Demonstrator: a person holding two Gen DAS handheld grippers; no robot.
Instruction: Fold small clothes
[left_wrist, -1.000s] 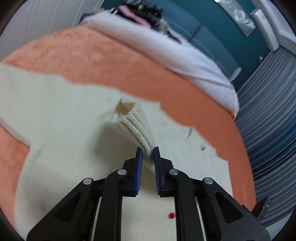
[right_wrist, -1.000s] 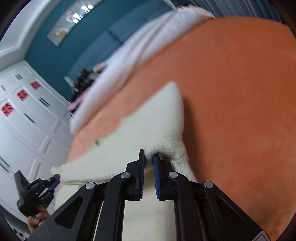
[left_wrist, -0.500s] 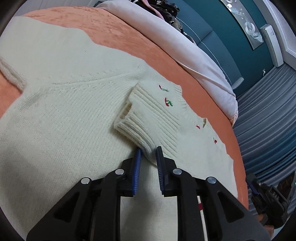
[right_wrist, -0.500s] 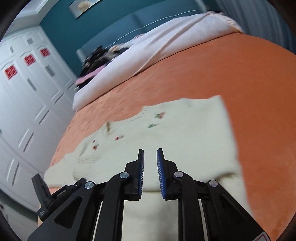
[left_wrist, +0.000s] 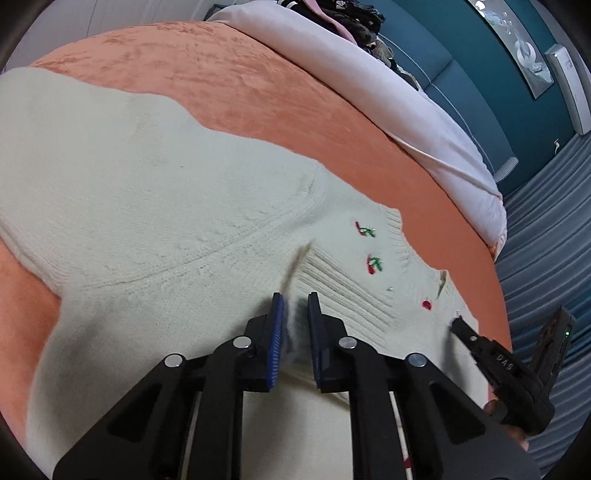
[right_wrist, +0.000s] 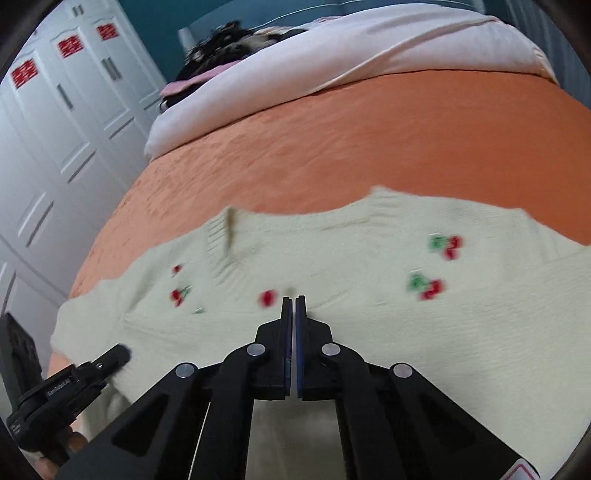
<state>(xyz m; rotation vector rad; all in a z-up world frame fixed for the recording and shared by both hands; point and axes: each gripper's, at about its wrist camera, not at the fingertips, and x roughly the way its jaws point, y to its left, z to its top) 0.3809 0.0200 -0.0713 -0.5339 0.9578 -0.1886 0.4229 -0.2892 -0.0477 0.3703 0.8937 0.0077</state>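
Sweater (left_wrist: 155, 221) flat on orange bedspread (right_wrist: 369, 140); left gripper (left_wrist: 295, 310) slightly parted over cuff, right gripper (right_wrist: 294, 306) closed, empty

Cream sweater (left_wrist: 155, 206) under parted left hand-held gripper (left_wrist: 295, 306)

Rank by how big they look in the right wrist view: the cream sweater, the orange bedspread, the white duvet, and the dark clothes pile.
1. and 2. Orange bedspread and cream sweater: about alike; the sweater lies nearer the camera, so no ranking.
3. White duvet.
4. Dark clothes pile, smallest and farthest away.
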